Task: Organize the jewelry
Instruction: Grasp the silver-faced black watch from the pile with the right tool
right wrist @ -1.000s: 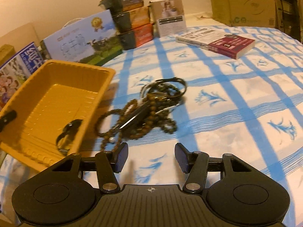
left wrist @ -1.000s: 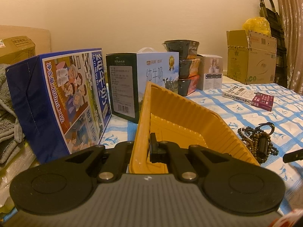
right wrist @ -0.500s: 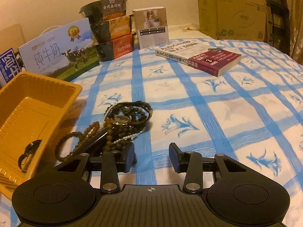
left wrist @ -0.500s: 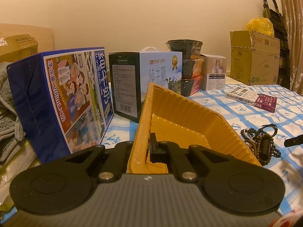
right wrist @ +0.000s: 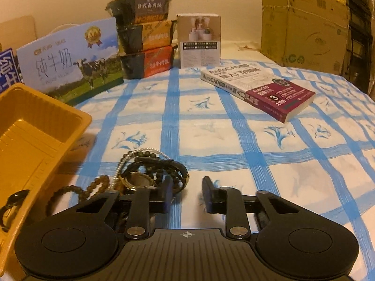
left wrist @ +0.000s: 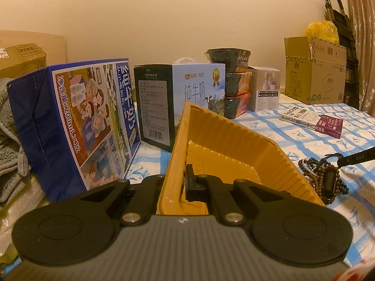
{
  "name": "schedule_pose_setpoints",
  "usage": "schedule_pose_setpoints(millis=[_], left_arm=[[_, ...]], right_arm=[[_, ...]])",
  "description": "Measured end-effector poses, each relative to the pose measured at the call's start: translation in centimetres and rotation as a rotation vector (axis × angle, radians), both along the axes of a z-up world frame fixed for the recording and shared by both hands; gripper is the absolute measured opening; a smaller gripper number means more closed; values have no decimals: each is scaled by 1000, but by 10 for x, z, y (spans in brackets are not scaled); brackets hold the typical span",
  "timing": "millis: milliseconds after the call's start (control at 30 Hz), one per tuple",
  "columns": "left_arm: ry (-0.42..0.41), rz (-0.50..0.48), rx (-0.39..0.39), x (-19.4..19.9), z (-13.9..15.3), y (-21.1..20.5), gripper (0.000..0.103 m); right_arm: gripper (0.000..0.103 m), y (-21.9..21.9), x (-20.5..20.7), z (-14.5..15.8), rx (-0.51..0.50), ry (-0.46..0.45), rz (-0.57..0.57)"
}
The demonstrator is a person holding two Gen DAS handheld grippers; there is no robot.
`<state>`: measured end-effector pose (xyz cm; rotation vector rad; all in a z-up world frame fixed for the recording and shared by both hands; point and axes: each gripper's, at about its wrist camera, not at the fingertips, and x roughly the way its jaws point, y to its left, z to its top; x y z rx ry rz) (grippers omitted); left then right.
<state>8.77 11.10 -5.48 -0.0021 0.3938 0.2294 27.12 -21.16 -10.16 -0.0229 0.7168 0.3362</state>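
A yellow plastic tray (left wrist: 234,145) stands tilted on the blue-checked cloth, and my left gripper (left wrist: 178,185) is shut on its near wall. A dark ring-shaped piece (right wrist: 11,201) lies inside the tray (right wrist: 46,121). To the tray's right lies a tangled pile of bead bracelets, cords and a watch (right wrist: 145,175), also in the left wrist view (left wrist: 325,178). My right gripper (right wrist: 187,193) is low at the pile's right edge with its jaws closing. Only cloth shows between them, and its left finger (right wrist: 166,194) sits against the black cord. One of its fingers (left wrist: 356,157) reaches the pile from the right.
Two milk cartons (left wrist: 77,121) (left wrist: 178,103), stacked food bowls (right wrist: 145,42) and a small white box (right wrist: 199,39) line the back. An AutoCAD book (right wrist: 257,89) lies on the cloth at right. A cardboard box (right wrist: 302,28) stands behind it. Towels (left wrist: 9,140) lie at far left.
My right gripper has come in low to the pile, which now lies at its left finger, and its jaws have narrowed. The left gripper and tray have stayed put.
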Motion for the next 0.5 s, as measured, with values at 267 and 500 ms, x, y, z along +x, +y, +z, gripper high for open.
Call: schedule_pose_setpoints(millis=[267,500], left_arm=[[5,22,1,-1,-1,-2,5],[5,27,-2,-1,0,-3,5]], right_arm=[[9,-10,-23,10,58,37,-126],[9,-32,-70,14,156,191,-274]])
